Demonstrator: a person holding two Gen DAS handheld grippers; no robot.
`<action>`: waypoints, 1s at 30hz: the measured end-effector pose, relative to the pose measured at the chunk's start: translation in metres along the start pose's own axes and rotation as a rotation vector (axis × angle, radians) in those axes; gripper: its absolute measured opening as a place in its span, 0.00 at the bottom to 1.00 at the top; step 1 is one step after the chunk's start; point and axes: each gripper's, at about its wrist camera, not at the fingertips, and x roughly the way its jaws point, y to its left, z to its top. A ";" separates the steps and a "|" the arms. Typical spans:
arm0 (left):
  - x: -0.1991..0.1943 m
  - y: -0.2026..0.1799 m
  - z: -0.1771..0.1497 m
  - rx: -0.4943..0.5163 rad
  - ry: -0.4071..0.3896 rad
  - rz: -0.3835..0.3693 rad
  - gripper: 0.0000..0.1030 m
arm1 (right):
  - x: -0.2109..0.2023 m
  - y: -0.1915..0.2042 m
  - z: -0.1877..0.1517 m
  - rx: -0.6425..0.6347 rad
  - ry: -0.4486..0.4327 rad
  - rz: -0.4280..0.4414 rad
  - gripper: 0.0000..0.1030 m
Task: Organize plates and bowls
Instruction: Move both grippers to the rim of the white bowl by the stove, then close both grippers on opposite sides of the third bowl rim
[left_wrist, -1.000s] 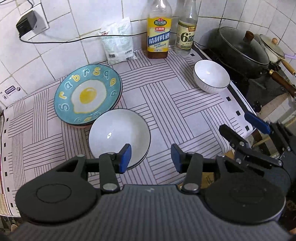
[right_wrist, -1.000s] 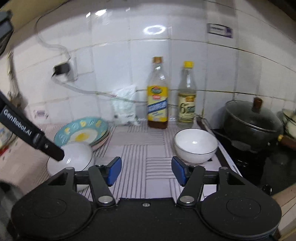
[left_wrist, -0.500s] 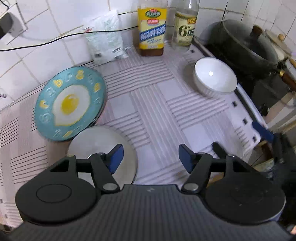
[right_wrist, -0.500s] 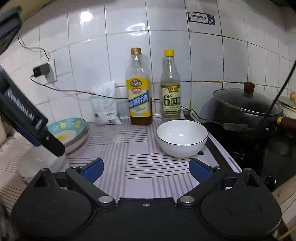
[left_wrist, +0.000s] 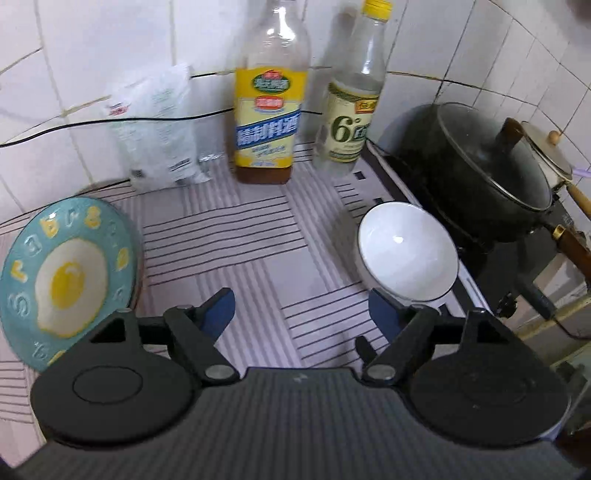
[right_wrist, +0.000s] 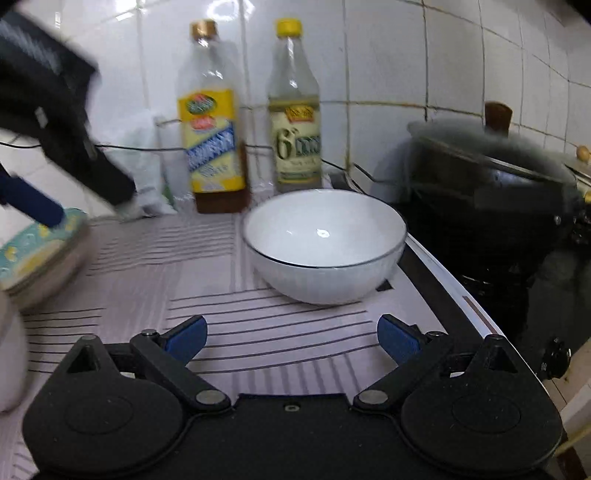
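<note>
Bowl (right_wrist: 325, 245) sits near mat edge, right claw (right_wrist: 291, 338) spread.

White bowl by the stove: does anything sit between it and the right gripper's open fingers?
Nothing visible does. The right gripper is open and faces the white bowl across bare striped mat. Both bottles stand behind the bowl, the black pot to its right.

Pretty clearly a home kitchen: white tiled wall (left_wrist: 424, 44), cooking wine bottle (left_wrist: 271, 99) and vinegar bottle (left_wrist: 352, 92) upper centre, lidded black pot (left_wrist: 480, 166) on the stove (right_wrist: 491, 280) at right.
</note>
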 end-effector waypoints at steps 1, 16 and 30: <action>0.005 -0.003 0.002 -0.003 0.006 -0.001 0.77 | 0.004 -0.003 0.001 0.004 0.008 -0.001 0.97; 0.109 -0.032 0.022 -0.068 0.084 -0.028 0.53 | 0.042 -0.010 0.022 -0.004 0.010 -0.031 0.97; 0.122 -0.027 0.028 -0.225 0.151 -0.117 0.12 | 0.055 -0.014 0.031 -0.026 0.010 -0.017 0.97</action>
